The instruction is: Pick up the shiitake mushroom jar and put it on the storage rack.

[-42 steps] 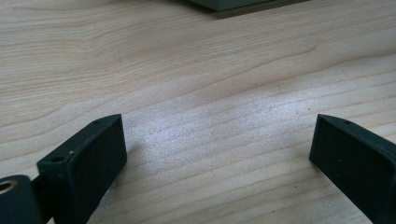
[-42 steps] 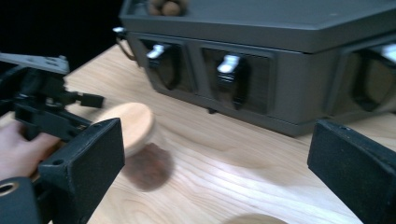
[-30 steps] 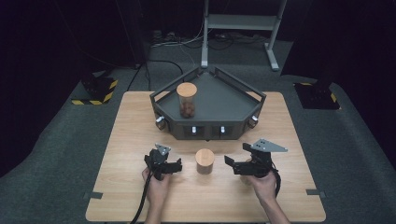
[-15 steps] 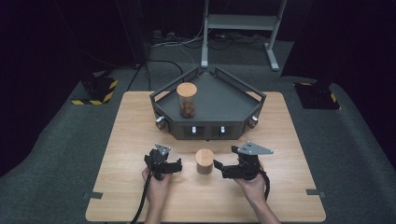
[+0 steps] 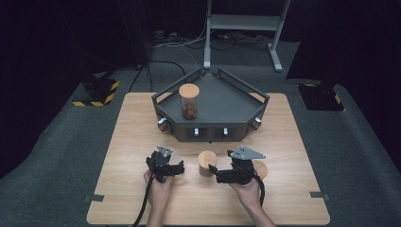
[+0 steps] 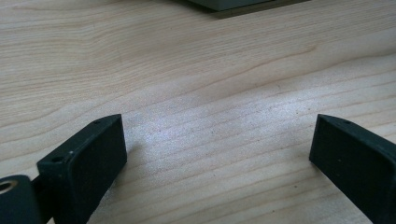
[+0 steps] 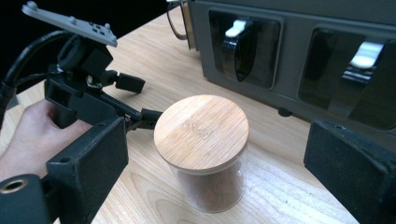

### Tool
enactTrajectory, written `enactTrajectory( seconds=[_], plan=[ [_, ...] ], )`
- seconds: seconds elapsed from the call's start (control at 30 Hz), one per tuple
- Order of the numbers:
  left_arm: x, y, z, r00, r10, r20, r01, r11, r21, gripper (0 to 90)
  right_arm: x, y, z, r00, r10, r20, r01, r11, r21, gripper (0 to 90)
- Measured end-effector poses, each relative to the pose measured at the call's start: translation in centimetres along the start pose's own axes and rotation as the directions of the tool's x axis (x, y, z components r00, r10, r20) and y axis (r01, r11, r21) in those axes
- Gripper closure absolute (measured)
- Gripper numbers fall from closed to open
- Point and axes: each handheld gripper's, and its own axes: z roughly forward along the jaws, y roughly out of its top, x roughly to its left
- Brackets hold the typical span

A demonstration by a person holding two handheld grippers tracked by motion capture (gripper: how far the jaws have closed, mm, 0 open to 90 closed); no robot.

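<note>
Your right claw point(image 5: 215, 174) has swung in from the right over the last second and now sits spread wide, jaws flanking the small lidded jar point(image 5: 206, 162) at the near middle of the table point(image 5: 127, 123), not yet touching it. That looks like a grasp being lined up. Your left claw point(image 5: 178, 169) hasn't moved: open over bare wood, just beside the jar. Farther back, a taller jar point(image 5: 189, 100) stands on the grey tray point(image 5: 227, 101).

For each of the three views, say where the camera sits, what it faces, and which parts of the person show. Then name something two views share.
High view: above the table, looking down; both hands, both tools.
Left gripper view: on the left tool, facing bare wood; open jaws.
Right gripper view: on the right tool, facing the near jar; left hand.
Shared: that jar, grey tray.
</note>
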Motion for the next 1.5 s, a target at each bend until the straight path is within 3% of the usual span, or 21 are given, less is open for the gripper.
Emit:
enactTrajectory(
  seconds=[0.67, 0.9, 1.5],
  plan=[
    [0.0, 0.0, 0.0, 1.0000, 0.000, 0.000, 0.000, 1.0000, 0.000, 4.0, 0.9, -1.8, 3.0, 0.9988, 0.009, 0.048, -0.010, 0.999, 0.031, 7.6],
    [0.0, 0.0, 0.0, 1.0000, 0.000, 0.000, 0.000, 1.0000, 0.000, 4.0, 1.0, -2.3, 4.1, 0.9983, 0.006, 0.059, -0.010, 0.997, 0.078, 8.4],
    [0.0, 0.0, 0.0, 1.0000, 0.001, 0.000, -0.001, 1.0000, 0.000, 4.0, 1.2, -2.8, 6.2, 0.9963, 0.007, 0.086, -0.017, 0.993, 0.113, 15.7]
  ],
)
